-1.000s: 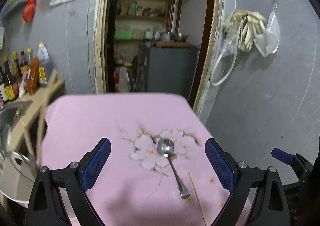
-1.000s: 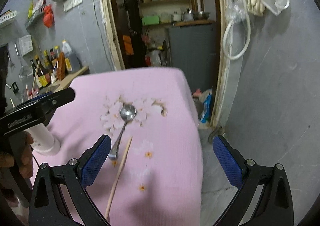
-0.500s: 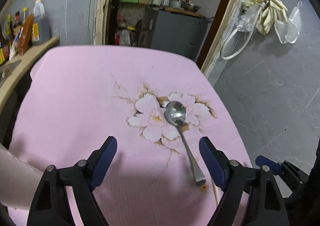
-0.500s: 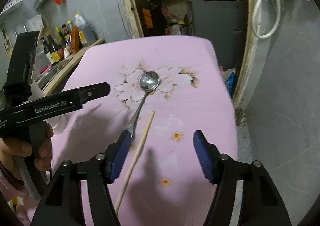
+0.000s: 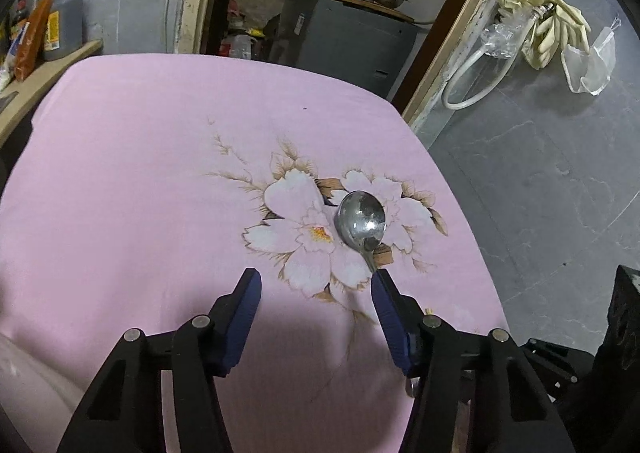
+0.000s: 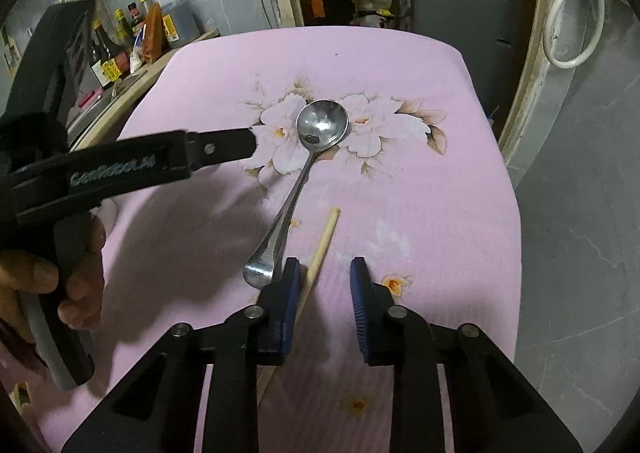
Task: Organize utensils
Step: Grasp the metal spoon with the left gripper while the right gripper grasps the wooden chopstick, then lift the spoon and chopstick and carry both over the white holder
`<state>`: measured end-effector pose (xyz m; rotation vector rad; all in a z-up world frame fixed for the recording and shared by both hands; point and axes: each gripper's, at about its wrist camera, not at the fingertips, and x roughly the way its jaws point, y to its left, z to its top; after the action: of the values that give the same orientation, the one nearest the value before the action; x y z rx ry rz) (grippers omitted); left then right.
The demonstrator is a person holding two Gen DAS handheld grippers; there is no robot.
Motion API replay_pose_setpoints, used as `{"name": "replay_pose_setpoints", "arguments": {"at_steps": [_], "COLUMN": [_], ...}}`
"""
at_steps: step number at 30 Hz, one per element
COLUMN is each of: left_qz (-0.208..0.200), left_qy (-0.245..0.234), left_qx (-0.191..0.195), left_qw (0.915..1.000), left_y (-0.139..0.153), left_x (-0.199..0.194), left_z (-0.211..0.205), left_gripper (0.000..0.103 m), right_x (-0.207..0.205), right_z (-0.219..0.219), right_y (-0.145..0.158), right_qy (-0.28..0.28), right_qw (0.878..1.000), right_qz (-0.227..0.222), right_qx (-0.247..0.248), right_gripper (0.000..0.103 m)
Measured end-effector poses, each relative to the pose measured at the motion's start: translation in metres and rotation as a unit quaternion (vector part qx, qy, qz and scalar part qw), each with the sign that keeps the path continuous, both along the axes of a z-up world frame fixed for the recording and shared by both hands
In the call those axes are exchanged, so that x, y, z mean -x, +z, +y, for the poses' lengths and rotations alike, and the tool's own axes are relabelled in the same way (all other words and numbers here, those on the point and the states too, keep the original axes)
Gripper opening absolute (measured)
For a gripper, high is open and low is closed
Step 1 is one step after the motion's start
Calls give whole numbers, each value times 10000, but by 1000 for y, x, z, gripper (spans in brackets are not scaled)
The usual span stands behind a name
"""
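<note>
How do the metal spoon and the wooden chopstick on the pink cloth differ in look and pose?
The spoon is shiny metal with a round bowl; the chopstick is a plain pale wooden stick. The spoon's bowl rests on the cloth's flower print; the chopstick's far tip stops well short of it. The chopstick runs between the right tool's blue pads; the spoon's handle end lies just outside them. Both lie flat on the pink cloth, roughly parallel.

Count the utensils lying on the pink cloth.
2. A metal spoon lies with its bowl on the printed flowers; a wooden chopstick lies just right of its handle, running under the right gripper. More may be hidden.
</note>
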<state>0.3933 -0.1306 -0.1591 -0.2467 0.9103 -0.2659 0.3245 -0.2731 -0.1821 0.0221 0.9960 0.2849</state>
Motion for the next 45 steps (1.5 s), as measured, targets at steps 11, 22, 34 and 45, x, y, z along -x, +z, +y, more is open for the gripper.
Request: {"name": "replay_pose_setpoints", "arguments": {"at_steps": [11,22,34,45], "left_qz": [27,47,323,280], "left_qy": [-156,-406,-896,-929], "left_qx": [253,306,230,-98], "left_qw": [9996,9987,9952,9952], "left_y": [-13,-21,-21,-10], "left_x": [-31,-73,-87,-78], "left_z": [-10,-18,-28,-33], "left_gripper": [49,30,11,4], "right_x": [-16,-50,-86,-107], "right_z": [-32,-47,-45,-32], "right_y": [4,-4,-10,-10], "right_qy": [-224,-267,113,196], "right_qw": [9997,9992,9962,9909], "right_qz": [-45,120,755,1327], "right_qx": [-94,-258,-430,-132], "right_gripper": [4,4,5,5]}}
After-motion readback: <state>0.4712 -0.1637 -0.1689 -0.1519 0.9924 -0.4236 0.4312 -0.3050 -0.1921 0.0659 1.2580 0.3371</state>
